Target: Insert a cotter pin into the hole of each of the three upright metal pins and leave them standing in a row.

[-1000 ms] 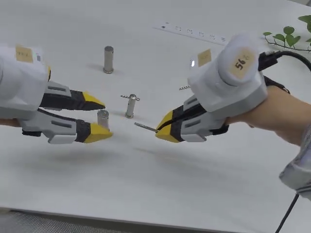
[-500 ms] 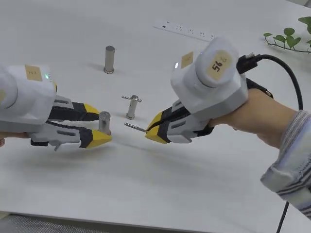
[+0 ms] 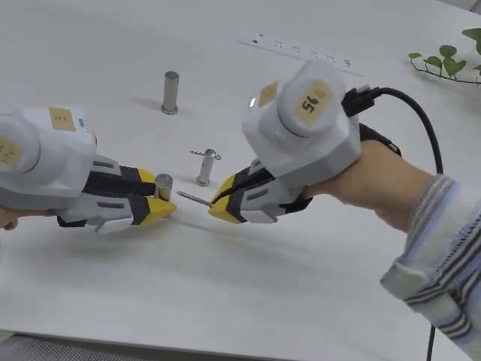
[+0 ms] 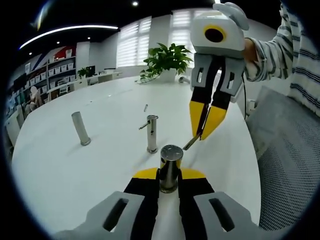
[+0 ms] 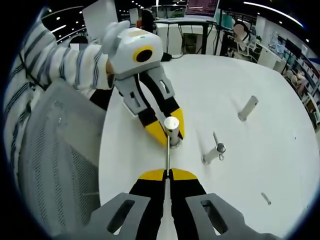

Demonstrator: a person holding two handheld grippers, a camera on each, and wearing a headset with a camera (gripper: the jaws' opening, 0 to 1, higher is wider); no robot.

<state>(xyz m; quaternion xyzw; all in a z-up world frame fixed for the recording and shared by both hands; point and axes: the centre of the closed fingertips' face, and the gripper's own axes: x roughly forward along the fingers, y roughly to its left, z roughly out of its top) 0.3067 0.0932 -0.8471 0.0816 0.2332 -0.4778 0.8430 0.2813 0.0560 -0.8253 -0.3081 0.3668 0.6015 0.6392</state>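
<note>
**Left gripper (image 3: 159, 198) clamped on the near metal pin (image 3: 163, 185); right gripper (image 3: 219, 204) holds a cotter pin (image 3: 193, 198) against it**

Seen in its own view, the left gripper has both yellow-tipped jaws pressed against the lower part of the near metal pin, which stands upright on the white table (image 3: 225, 293). The right gripper faces it, its jaws closed on the cotter pin. That pin sticks out level from the tips, and its free end lies at the side of the near metal pin, just under the top. Whether the end has entered the hole I cannot tell.

Just behind the two grippers stands the middle metal pin (image 3: 204, 167), upright, with a second cotter pin (image 3: 199, 153) through its top. The far metal pin (image 3: 170, 92) stands well apart from it, upright and bare. A loose cotter pin (image 5: 266, 198) lies flat on the table, off to the side in the right gripper view. A power strip (image 3: 301, 51) and a plant (image 3: 449, 62) are at the table's far edge.
</note>
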